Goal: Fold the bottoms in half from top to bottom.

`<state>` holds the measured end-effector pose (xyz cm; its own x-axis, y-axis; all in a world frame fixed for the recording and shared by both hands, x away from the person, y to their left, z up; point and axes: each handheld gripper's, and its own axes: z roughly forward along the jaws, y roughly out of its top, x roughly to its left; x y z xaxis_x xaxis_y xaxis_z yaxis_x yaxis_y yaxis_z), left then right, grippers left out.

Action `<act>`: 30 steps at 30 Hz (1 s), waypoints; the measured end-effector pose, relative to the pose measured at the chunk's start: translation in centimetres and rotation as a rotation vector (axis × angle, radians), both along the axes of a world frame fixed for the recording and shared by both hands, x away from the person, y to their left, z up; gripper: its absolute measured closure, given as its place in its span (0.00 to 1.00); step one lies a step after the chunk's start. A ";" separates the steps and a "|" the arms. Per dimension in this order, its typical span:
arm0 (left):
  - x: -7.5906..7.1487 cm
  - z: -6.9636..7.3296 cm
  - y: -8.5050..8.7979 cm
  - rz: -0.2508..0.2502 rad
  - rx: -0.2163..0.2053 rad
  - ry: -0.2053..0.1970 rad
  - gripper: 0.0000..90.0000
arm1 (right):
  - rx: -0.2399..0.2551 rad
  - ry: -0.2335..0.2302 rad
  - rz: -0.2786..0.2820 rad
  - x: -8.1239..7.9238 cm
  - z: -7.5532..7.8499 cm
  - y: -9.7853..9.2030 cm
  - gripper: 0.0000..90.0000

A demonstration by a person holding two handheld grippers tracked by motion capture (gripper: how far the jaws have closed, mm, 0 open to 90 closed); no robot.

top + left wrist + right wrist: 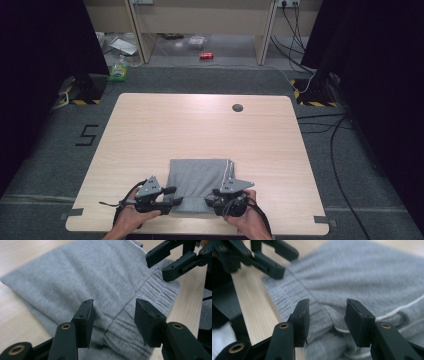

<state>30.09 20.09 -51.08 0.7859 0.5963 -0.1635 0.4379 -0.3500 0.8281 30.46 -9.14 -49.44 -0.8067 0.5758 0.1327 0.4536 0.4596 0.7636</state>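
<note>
Hovering at the near edge of the tabletop (150, 125), both tongs: left tongs (172, 196) and right tongs (209, 200), each held in a hand, jaws pointing toward each other across the near end of a folded grey garment (197, 182). Left tongs (113, 315) parted, jaws standing apart over the ribbed waistband (140, 322), pads clear of the cloth, nothing clamped. Right tongs (327, 312) likewise parted over the same waistband (294, 297), above a white drawstring (392, 312), gripping nothing. Between the two pairs of jaws, just the waistband strip; little slack room there, with the near rim of the tabletop right behind the hands. Beyond the tongs, the garment stretching away toward the middle, its far hem square and flat. Past that, a broad bare stretch of wood out to the far edge, broken by a small dark round grommet (237, 107). To either side of the tongs, bare wood out to the side edges.

Cut off at the lower frame: forearms and trailing cables. Blurred in both close views: the cloth nearest the lenses. Unclear whether the jaw tips brush the fabric.
</note>
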 end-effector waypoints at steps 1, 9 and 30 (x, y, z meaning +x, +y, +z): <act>-0.1 -0.1 -0.1 0.001 0.007 -0.007 0.55 | -0.012 -0.005 -0.001 -0.2 -0.3 0.1 0.59; 0.8 1.7 0.0 0.023 0.017 -0.031 0.49 | 0.026 -0.008 -0.031 0.5 0.9 -0.2 0.46; 8.9 1.8 1.7 0.186 0.012 0.094 0.38 | 0.034 -0.048 -0.240 8.4 2.5 -3.0 0.41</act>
